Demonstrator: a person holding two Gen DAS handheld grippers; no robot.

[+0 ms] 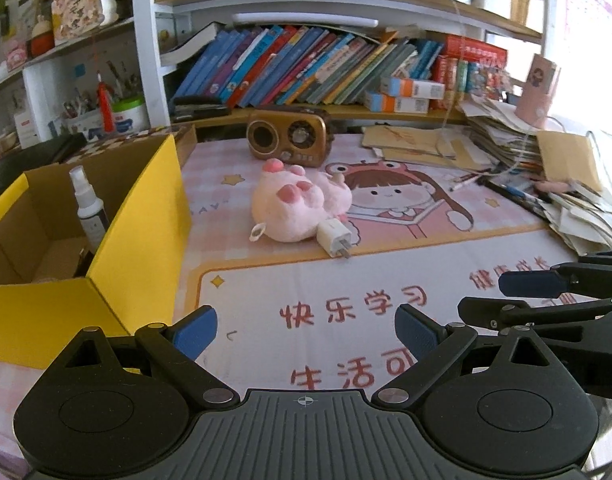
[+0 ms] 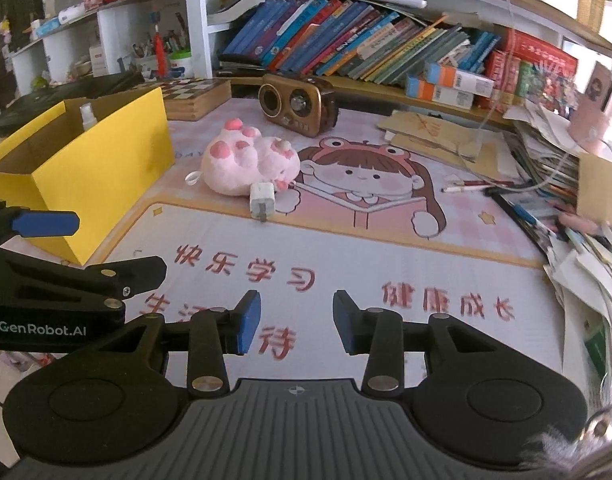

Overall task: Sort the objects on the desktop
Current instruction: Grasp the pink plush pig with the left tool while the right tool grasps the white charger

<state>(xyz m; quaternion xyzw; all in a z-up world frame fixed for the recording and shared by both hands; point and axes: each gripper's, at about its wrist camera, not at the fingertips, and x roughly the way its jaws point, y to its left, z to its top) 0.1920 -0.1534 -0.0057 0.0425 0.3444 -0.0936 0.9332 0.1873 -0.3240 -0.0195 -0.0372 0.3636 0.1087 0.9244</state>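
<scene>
white charger lies on the desk mat, touching the pink plush toy, well ahead of both grippers. left gripper spread wide, empty; right gripper parted, empty. spray bottle stands in the yellow box, lower part hidden.
</scene>
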